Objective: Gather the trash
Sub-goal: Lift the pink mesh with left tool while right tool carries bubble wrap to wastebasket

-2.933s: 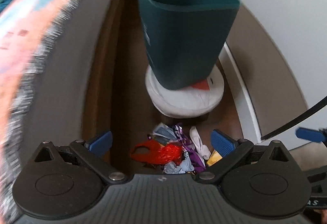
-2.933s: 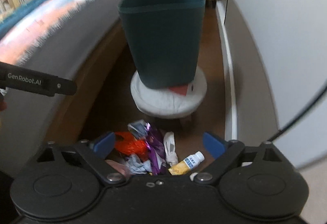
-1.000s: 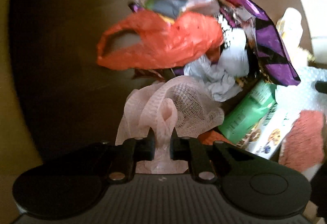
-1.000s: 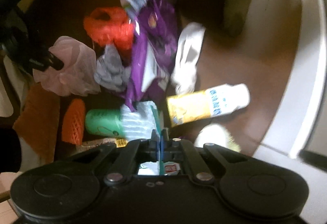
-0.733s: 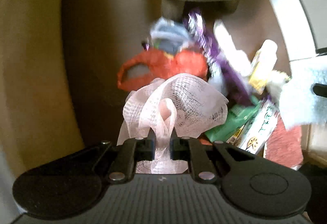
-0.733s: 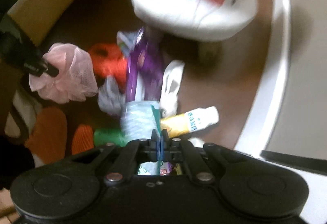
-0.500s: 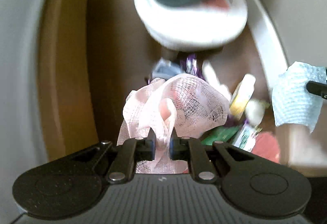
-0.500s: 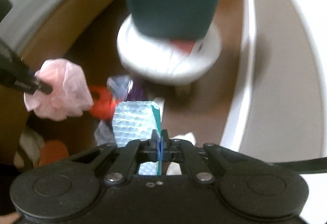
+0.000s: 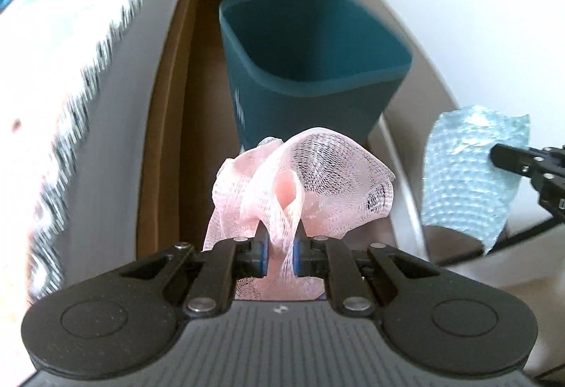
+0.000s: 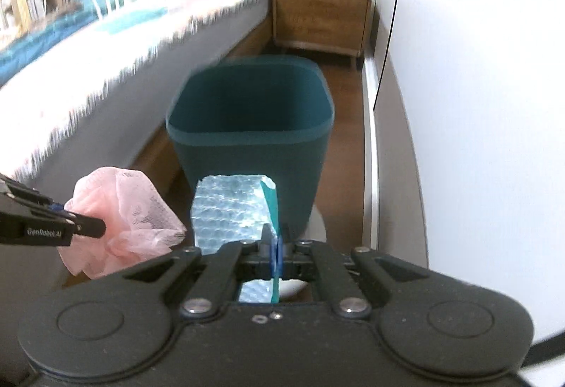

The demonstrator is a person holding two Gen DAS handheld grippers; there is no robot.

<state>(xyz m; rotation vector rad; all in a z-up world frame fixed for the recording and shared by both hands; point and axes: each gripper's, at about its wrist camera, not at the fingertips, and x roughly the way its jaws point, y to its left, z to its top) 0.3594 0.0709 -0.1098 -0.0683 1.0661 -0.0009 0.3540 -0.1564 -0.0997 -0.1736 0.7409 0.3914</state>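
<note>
Carry step — left tool (image 9: pixel 281 253) clamped on pink mesh (image 9: pixel 310 182), right tool (image 10: pixel 276 251) clamped on bubble wrap (image 10: pixel 231 210). Both short of teal bin (image 10: pixel 250 139). Next, likely: bring both over bin mouth, then let go.

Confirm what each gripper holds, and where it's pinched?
Left gripper is shut on a bunched fold of the pink mesh. Right gripper is shut on the teal edge of the bubble wrap.
</note>
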